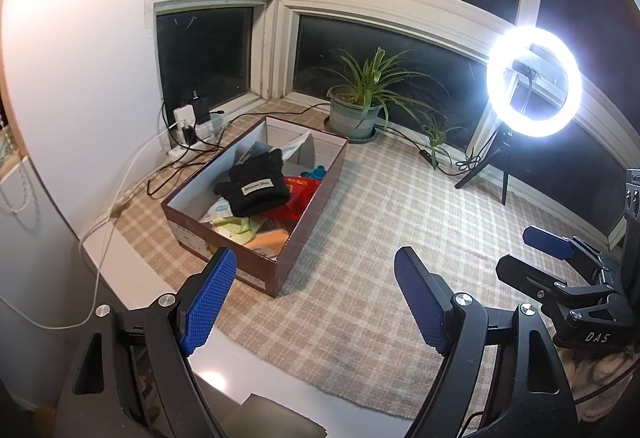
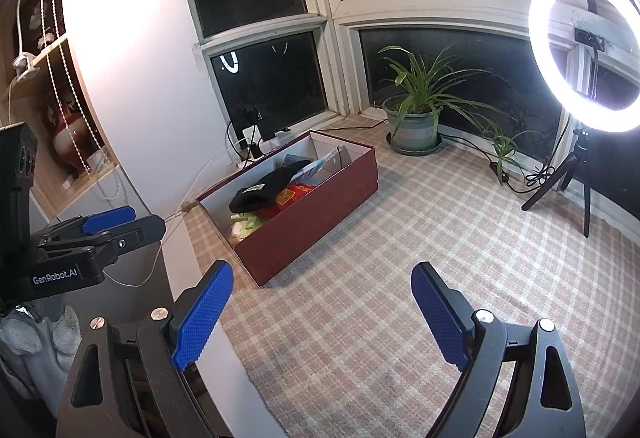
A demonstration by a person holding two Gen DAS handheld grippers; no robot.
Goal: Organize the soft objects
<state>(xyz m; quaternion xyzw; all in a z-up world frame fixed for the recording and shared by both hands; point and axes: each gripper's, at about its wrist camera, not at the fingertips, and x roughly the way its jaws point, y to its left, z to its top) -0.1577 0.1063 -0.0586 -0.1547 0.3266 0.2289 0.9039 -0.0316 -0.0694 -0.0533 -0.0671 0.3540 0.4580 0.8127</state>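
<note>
- The left hand-held gripper (image 1: pixel 316 302) and the right hand-held gripper (image 2: pixel 322 314) both hang with jaws spread wide, nothing between them, above the checked cloth (image 1: pixel 360 238).
- Further back on the cloth stands a brown box (image 1: pixel 304 213).
- Inside it a black knit hat (image 1: pixel 256 185) lies atop other soft items.
- Behind stand a potted plant (image 1: pixel 356 109) and a ring light (image 1: pixel 534 81).

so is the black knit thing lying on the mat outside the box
No, the black knit item lies inside the brown box, on top of the other things there.
</note>
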